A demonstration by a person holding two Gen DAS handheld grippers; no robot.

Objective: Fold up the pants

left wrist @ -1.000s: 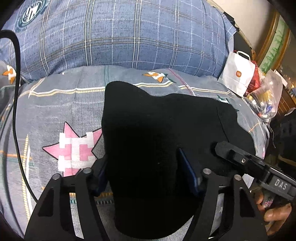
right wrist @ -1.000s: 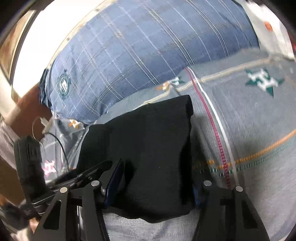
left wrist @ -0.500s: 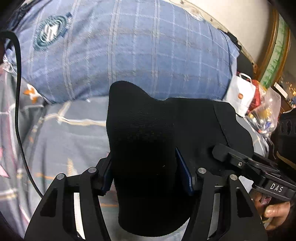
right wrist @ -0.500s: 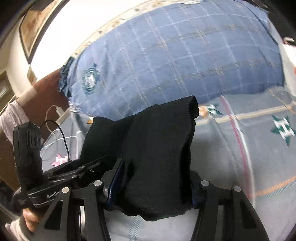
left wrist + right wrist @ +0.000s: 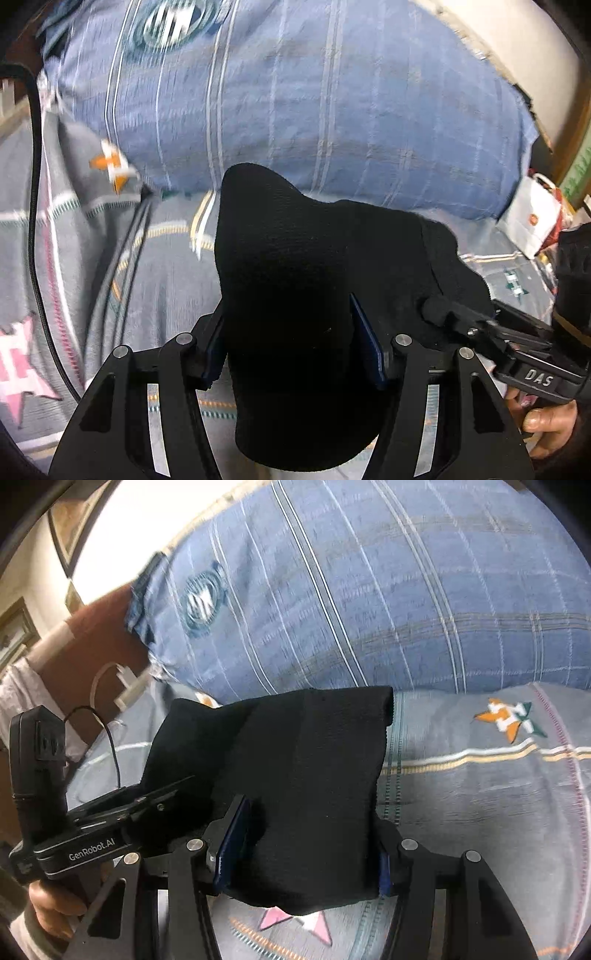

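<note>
The black pants (image 5: 295, 280) are folded into a thick bundle held up off the grey patterned bedspread (image 5: 159, 280). My left gripper (image 5: 291, 343) is shut on the bundle's left part, its blue pads pressed on both sides. My right gripper (image 5: 303, 845) is shut on the right part of the same pants (image 5: 306, 768). Each gripper shows in the other's view: the right one (image 5: 480, 325) at the lower right, the left one (image 5: 122, 812) at the lower left.
A large blue plaid pillow (image 5: 295, 110) lies just beyond the pants. A black cable (image 5: 37, 221) runs down the left side of the bed. A white paper bag (image 5: 532, 218) and clutter stand at the far right. A wooden headboard (image 5: 96, 653) is at the left.
Both grippers have lifted the pants off the bedspread and carried them toward the blue pillow, which now fills more of both views. The grip on the pants is unchanged.
</note>
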